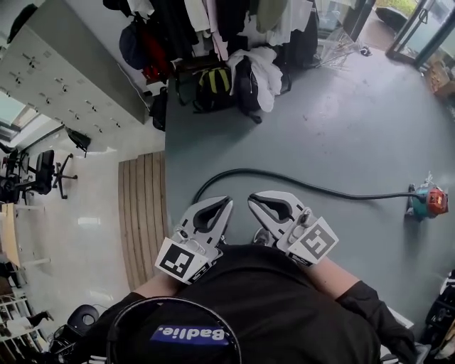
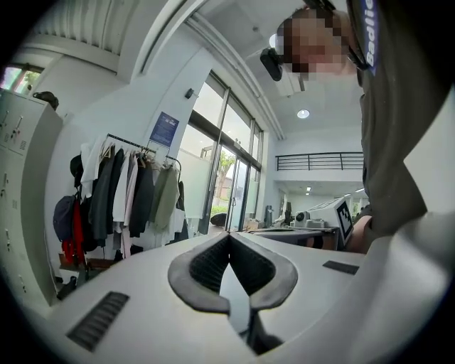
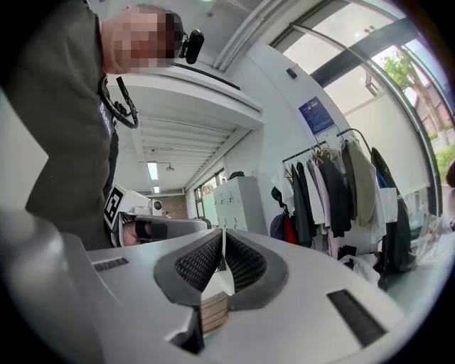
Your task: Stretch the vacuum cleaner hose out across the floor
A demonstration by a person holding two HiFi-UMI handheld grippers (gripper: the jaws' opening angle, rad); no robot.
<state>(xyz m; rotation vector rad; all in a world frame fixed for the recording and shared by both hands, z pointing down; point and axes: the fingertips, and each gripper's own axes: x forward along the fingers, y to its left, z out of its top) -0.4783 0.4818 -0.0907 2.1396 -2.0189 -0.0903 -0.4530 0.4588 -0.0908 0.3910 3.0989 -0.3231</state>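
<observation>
A black hose lies on the grey floor. It curves from near my grippers out to the right, where it ends at an orange and teal vacuum cleaner. My left gripper and right gripper are held side by side close to the person's chest, above the near end of the hose and apart from it. Both are shut with nothing between the pads. The left gripper view shows my left gripper with jaws together, pointing across the room. In the right gripper view, my right gripper stands the same way.
A rack of hanging coats with bags beneath it stands at the far wall. A wooden slatted strip runs along the left of the grey floor. Grey lockers and office chairs are at the left, glass doors at the far right.
</observation>
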